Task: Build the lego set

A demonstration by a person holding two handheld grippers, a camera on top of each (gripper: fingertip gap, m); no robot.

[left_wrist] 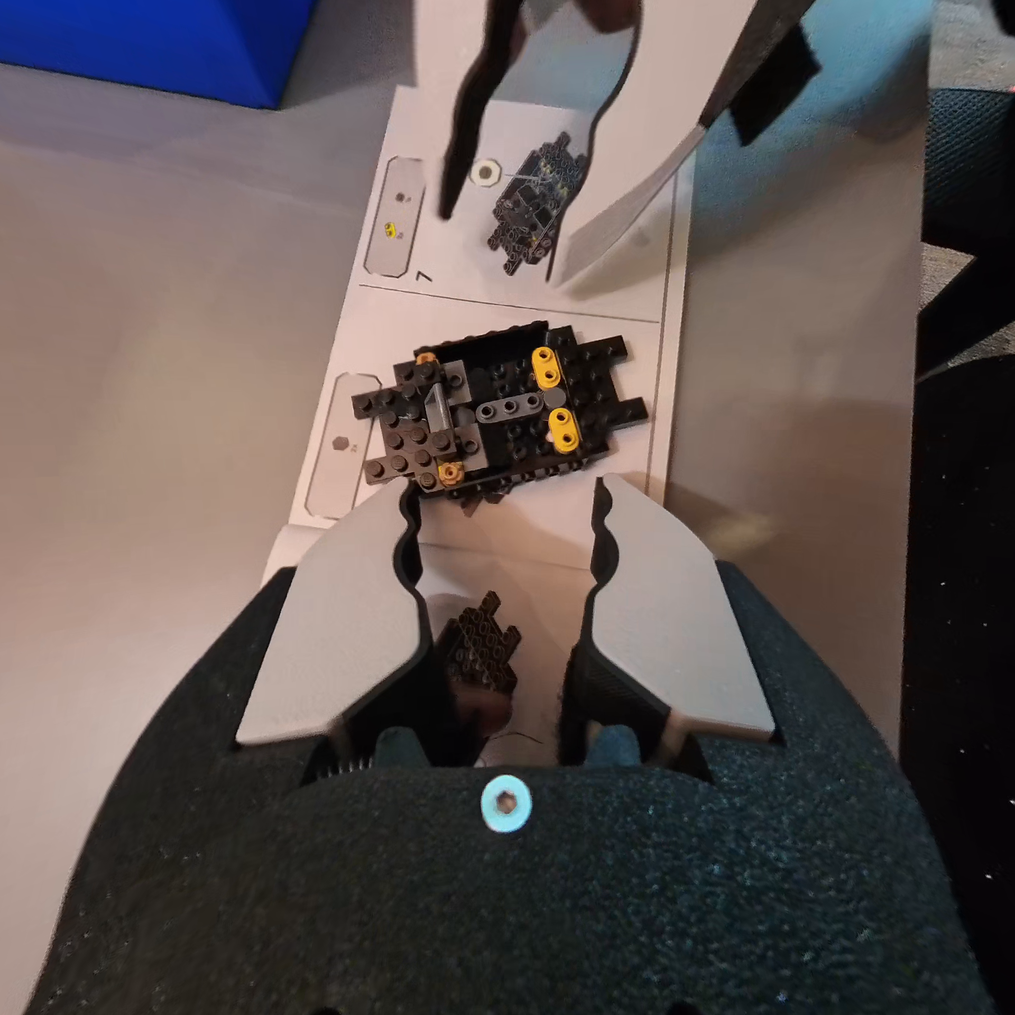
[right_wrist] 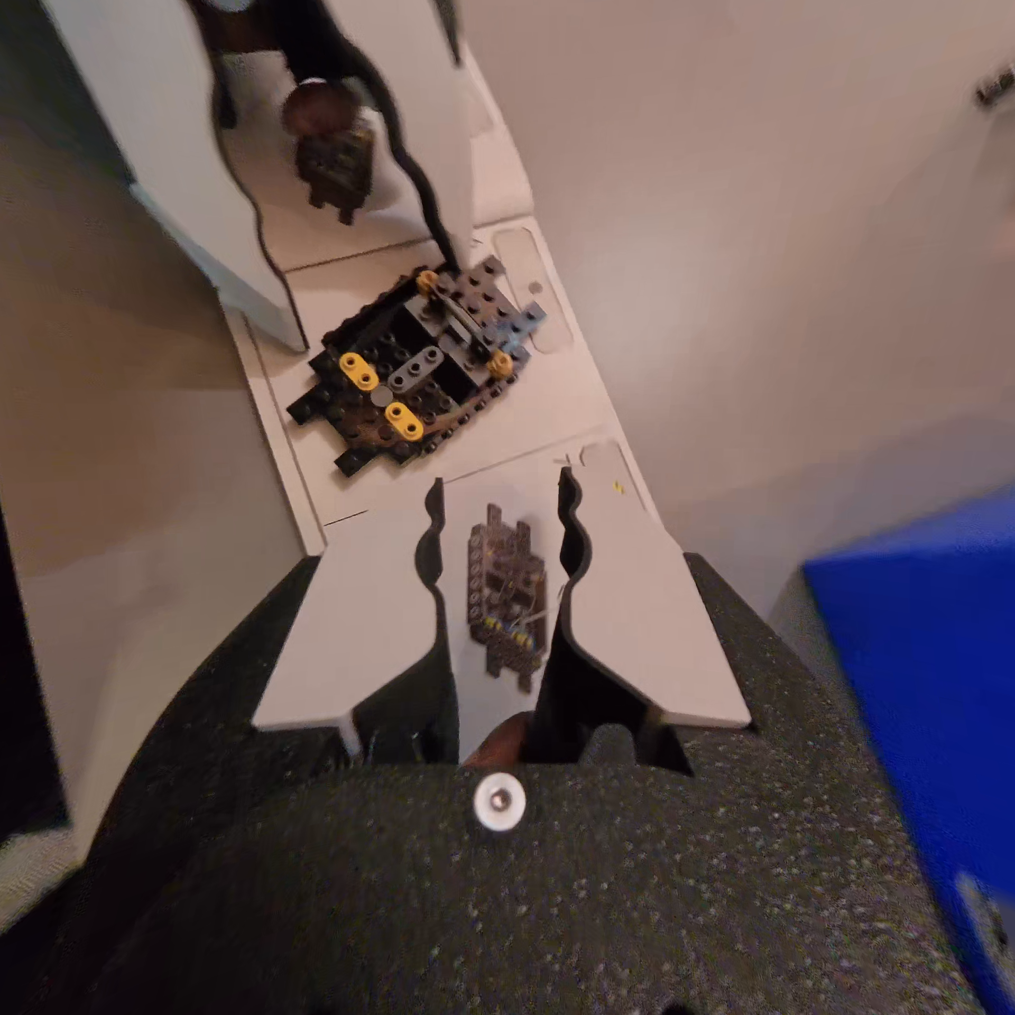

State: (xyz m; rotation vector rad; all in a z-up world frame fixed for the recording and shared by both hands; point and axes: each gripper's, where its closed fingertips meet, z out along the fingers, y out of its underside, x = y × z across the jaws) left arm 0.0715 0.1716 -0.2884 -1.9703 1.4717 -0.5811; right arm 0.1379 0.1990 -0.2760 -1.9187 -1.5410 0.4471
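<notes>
A partly built black lego model (left_wrist: 497, 409) with two yellow rounded plates (left_wrist: 546, 367), a grey three-hole plate and tan studs lies on the open instruction booklet (left_wrist: 384, 318). My left gripper (left_wrist: 505, 489) is open and empty, its fingertips (left_wrist: 409, 497) right at the model's near edge. My right gripper (right_wrist: 501, 478) is open and empty, hovering over a printed picture on the booklet (right_wrist: 549, 423), a short way from the model (right_wrist: 417, 373). Each gripper also shows across the model in the other's view: the right one (left_wrist: 497, 244) and the left one (right_wrist: 376, 305).
A blue box (left_wrist: 148, 44) stands beside the booklet on the pale table (left_wrist: 165, 329); it is also in the right wrist view (right_wrist: 923, 686). The table's edge with a dark floor beyond it runs along one side (left_wrist: 966, 384). Spacing between my two grippers at the tips: around 8 cm.
</notes>
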